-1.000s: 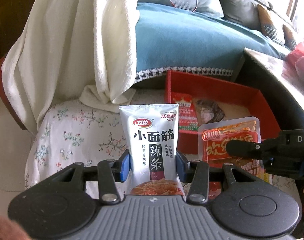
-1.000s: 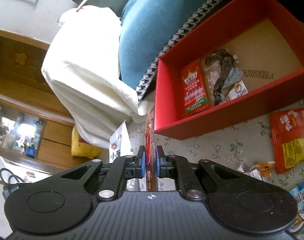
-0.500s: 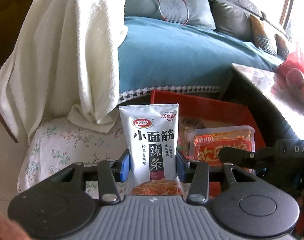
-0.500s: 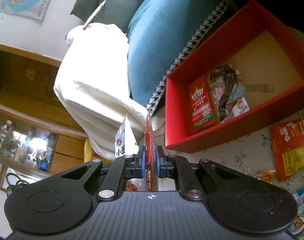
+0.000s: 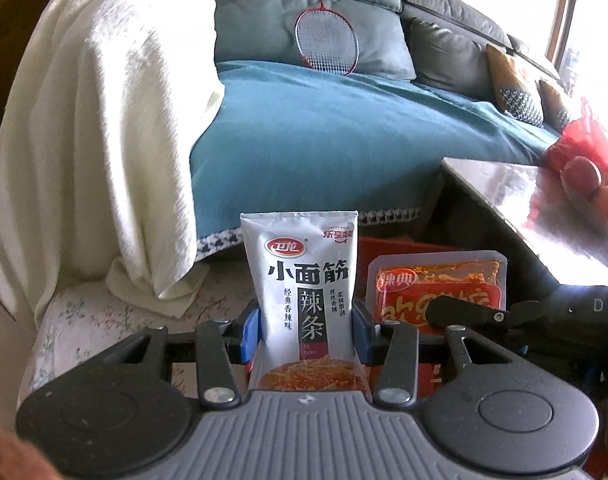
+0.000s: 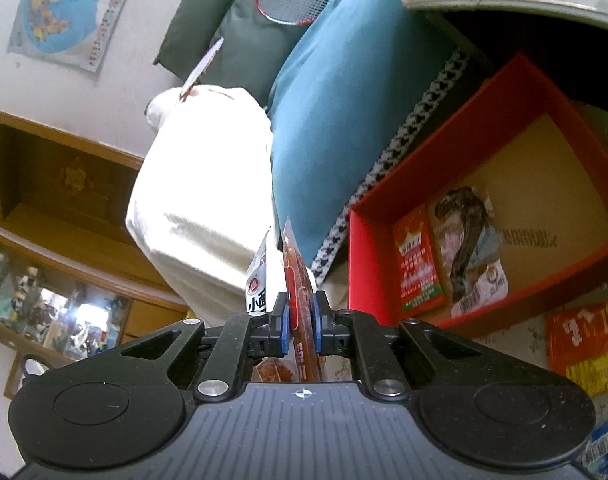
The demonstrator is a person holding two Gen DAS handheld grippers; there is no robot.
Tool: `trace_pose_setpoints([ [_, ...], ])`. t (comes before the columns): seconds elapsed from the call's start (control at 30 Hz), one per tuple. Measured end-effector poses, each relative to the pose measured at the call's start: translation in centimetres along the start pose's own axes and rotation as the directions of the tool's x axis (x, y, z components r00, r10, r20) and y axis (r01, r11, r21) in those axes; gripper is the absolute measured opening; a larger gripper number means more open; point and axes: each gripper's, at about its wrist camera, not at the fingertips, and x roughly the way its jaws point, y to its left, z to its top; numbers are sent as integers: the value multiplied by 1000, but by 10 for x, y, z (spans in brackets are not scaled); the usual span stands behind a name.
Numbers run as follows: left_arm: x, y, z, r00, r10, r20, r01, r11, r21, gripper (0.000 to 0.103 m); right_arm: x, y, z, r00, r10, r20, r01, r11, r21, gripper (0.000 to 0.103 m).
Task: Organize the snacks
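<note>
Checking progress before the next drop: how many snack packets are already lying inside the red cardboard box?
2. A red-and-green packet lies by the red cardboard box's left wall, and a packet with dark contents lies beside it on its right. The near wall may hide more.

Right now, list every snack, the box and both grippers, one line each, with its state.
left gripper: shut on the white packet.
white packet: upright, held off the surface.
right gripper: shut on the orange packet.
orange packet: held edge-on, lifted.
red box: open, two packets lying flat inside.
red packet: flat in the box.
pictured packet: flat beside it.
orange-yellow packet: lying outside the box.
</note>
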Motion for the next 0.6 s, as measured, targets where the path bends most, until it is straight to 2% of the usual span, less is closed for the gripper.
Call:
trace_pose_setpoints([
  [0.6,37,-26,24,999,26,28,-27,999,46,39,8,-17,38,999,-29,39,28,999,21,15],
])
